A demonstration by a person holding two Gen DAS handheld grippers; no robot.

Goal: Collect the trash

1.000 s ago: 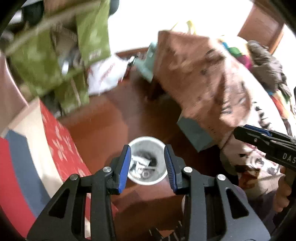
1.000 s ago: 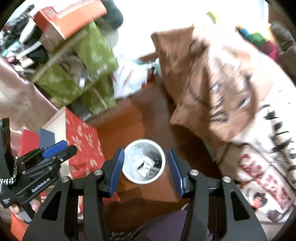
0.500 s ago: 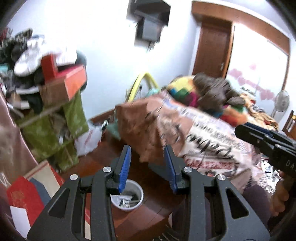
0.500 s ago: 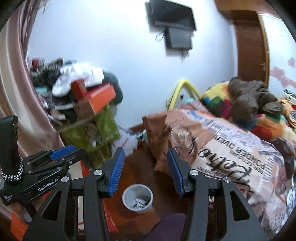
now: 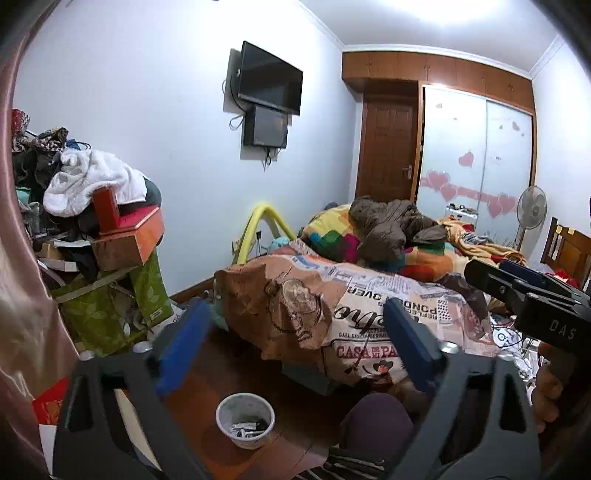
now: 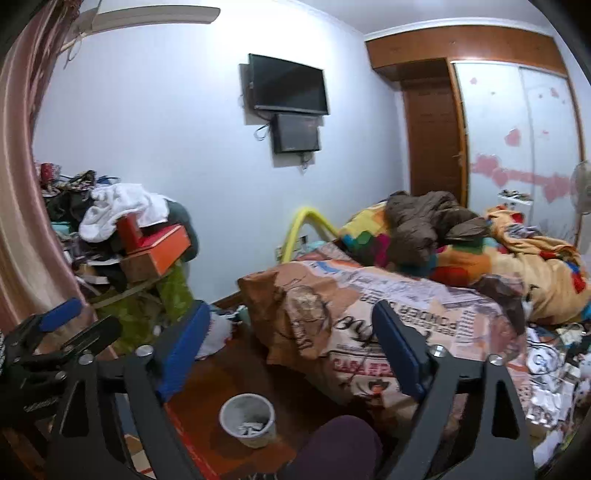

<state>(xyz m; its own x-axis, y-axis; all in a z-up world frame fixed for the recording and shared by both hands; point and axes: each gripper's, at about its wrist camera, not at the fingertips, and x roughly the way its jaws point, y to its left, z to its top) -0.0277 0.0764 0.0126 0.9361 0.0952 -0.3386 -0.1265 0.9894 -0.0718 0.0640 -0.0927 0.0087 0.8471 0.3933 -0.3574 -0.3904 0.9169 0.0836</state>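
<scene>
Both claws are spread wide and hold nothing: the left claw (image 5: 295, 350) and the right claw (image 6: 291, 354) hang in the air above the small white bin (image 5: 245, 424). The bin sits on the wood floor (image 5: 207, 354) just beside the bed (image 5: 369, 314), with bits of trash at its bottom. A second ago both claws were narrower and pointed down at the bin; now they look across the room.

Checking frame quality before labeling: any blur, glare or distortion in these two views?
Left wrist: sharp, the ceiling blown out by glare, fisheye bending the wardrobe. Right wrist: softer overall, the wardrobe hazy, the curtain bowed at the edge.
</scene>
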